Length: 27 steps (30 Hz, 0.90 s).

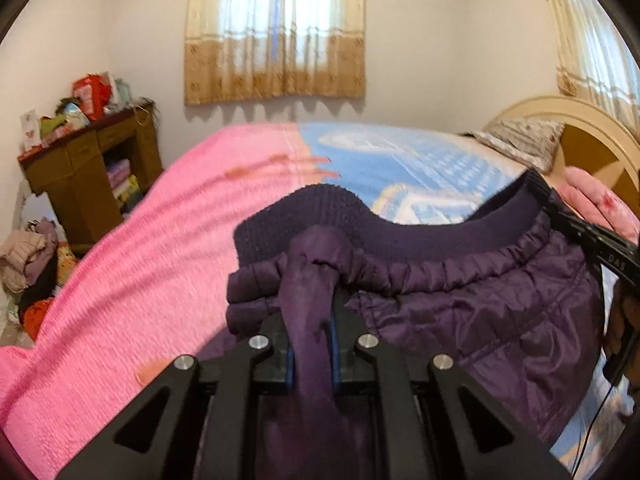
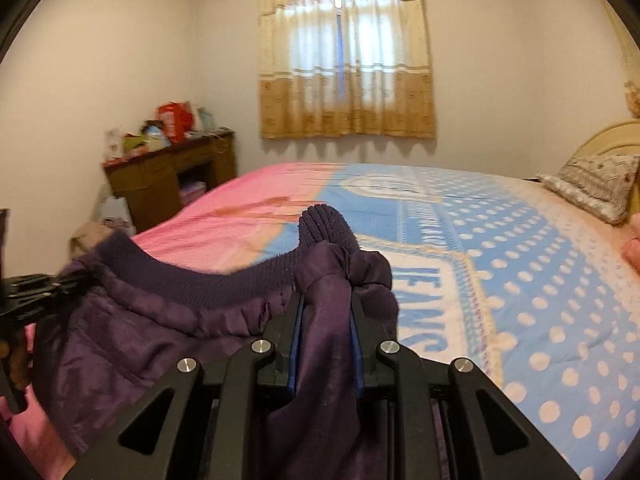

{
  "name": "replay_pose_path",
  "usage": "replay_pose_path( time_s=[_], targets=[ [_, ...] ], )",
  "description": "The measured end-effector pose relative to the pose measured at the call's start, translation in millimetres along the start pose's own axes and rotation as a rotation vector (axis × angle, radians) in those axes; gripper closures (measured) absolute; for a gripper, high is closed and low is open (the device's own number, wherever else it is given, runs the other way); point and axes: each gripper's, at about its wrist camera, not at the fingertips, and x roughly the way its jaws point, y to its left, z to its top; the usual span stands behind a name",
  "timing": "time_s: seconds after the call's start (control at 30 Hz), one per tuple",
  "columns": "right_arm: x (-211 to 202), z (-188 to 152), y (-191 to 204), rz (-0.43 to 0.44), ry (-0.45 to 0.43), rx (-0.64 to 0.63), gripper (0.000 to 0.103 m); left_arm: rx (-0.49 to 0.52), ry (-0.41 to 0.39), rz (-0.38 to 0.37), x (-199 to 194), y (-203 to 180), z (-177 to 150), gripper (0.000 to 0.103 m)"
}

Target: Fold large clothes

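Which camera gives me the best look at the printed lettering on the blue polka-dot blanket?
The right wrist view: the blue block lettering lies in the open on the blue polka-dot blanket, right of the fingers. In the left wrist view the dark purple padded garment covers that part of the blanket; no lettering shows.

Plain pale walls [image 2: 100, 80] enclose a bedroom. Daylight glows through a window hung with a beige patterned curtain [image 2: 346, 60]; a second curtained window [image 1: 592, 40] shows at the right of the left wrist view. A wide bed [image 2: 520, 280] carries a pink and blue dotted blanket, with a patterned pillow [image 2: 596, 184] against a cream rounded headboard [image 1: 592, 128]. In the corner stands a brown wooden cabinet [image 2: 160, 184] topped with clutter, and a heap of clothes [image 1: 28, 264] lies on the floor beside it.
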Motion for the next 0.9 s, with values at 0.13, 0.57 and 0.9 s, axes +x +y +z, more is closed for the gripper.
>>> replay_pose_path(
  time_s=[0.13, 0.57, 0.9],
  targets=[
    [55.3, -9.9, -9.3, -0.069, 0.138, 0.035, 0.084, 0.098, 0.076, 0.103, 49.3, -5.7, -3.0, 0.088],
    [112.0, -46.7, -24.7, -0.047, 0.322, 0.116, 0.076, 0.036, 0.162, 0.123, 91.7, 7.1, -27.8, 0.065],
    [115.7, -48.6, -18.0, -0.079, 0.345, 0.081, 0.075, 0.049, 0.173, 0.141, 92.1, 1.3, -30.9, 0.062]
  ],
)
